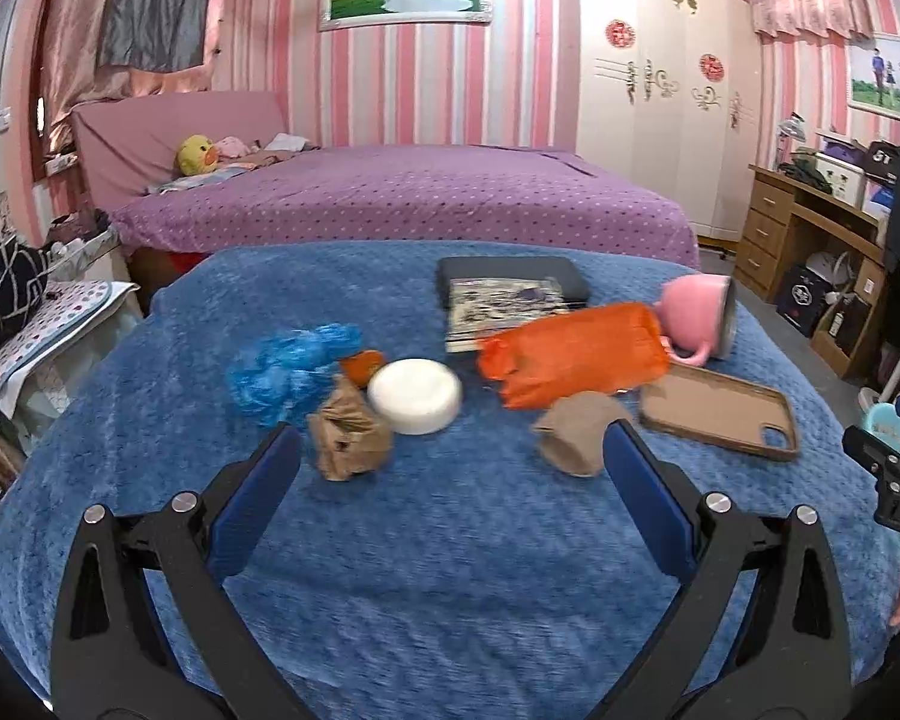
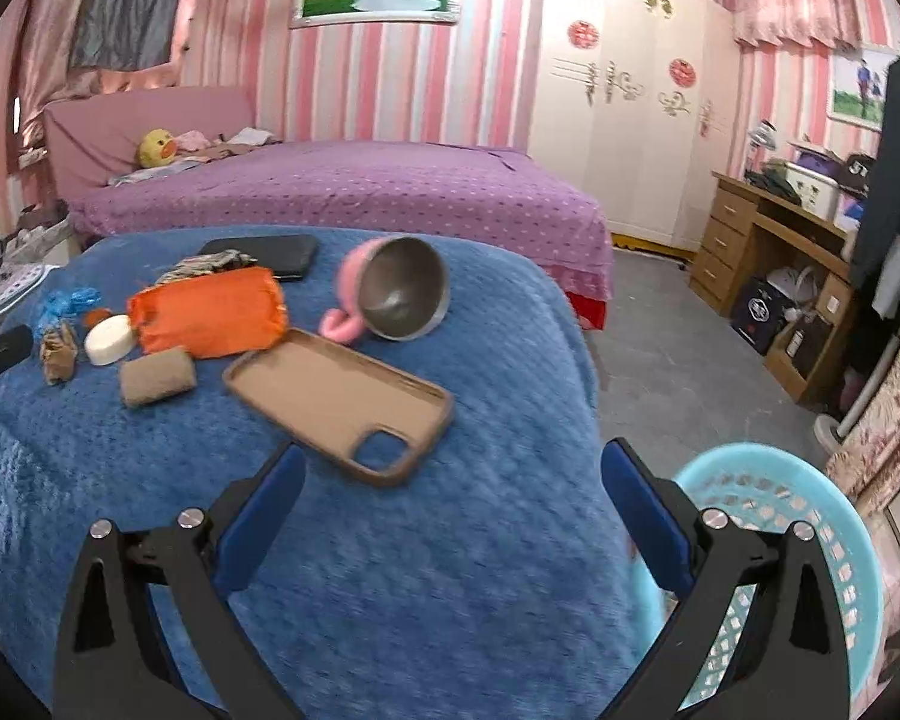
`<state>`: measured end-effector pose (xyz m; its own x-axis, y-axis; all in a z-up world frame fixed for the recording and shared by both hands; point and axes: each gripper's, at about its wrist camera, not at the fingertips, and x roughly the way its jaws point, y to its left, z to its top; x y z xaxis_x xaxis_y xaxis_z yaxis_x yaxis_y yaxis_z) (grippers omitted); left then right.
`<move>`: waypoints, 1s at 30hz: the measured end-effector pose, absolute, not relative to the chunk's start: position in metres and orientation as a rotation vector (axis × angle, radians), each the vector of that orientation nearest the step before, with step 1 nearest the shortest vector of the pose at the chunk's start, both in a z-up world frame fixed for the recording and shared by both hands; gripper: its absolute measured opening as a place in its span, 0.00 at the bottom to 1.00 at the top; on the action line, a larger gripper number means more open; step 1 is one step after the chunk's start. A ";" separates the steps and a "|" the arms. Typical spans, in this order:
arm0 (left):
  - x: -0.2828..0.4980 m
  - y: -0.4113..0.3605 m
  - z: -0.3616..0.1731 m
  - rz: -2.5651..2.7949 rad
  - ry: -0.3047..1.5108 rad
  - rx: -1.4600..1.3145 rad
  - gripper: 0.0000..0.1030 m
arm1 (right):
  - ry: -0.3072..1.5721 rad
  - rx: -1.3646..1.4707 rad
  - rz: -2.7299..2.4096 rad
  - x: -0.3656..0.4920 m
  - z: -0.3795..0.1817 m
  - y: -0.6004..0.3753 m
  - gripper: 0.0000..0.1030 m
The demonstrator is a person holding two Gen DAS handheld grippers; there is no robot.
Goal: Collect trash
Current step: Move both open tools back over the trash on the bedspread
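Note:
On the blue blanket-covered table (image 1: 450, 570) lie a crumpled brown paper (image 1: 349, 439), a crumpled blue plastic bag (image 1: 285, 369), an orange wrapper bag (image 1: 573, 354), a small orange scrap (image 1: 361, 365) and a brown cardboard roll (image 1: 573, 438). My left gripper (image 1: 450, 450) is open and empty, just short of the brown paper and the roll. My right gripper (image 2: 453, 471) is open and empty above the table's right edge, near a brown phone case (image 2: 339, 399). A light blue basket (image 2: 804, 540) stands below on the right.
A white round puck (image 1: 415, 395), a pink mug on its side (image 1: 699, 315), a dark notebook (image 1: 510, 276) with a patterned booklet (image 1: 504, 309) share the table. A purple bed (image 1: 402, 198) stands behind. A wooden desk (image 2: 780, 252) is at the right.

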<state>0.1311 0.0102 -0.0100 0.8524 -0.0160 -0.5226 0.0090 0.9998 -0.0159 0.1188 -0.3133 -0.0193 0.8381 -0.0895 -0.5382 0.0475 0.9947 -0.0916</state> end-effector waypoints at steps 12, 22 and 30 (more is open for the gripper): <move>0.152 0.056 -0.018 0.068 0.580 -0.061 0.95 | 0.542 -0.102 0.030 0.157 0.002 -0.254 0.94; 0.168 0.080 -0.031 0.122 0.633 -0.057 0.95 | 0.589 -0.080 0.069 0.178 -0.025 -0.237 0.94; 0.174 0.103 -0.039 0.155 0.665 -0.039 0.95 | 0.639 -0.086 0.162 0.198 -0.043 -0.206 0.94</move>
<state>0.1742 0.1032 -0.0387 0.7759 0.1311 -0.6171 -0.1561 0.9876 0.0136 0.1976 -0.2058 -0.0432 0.7907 0.1239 -0.5995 -0.1771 0.9837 -0.0303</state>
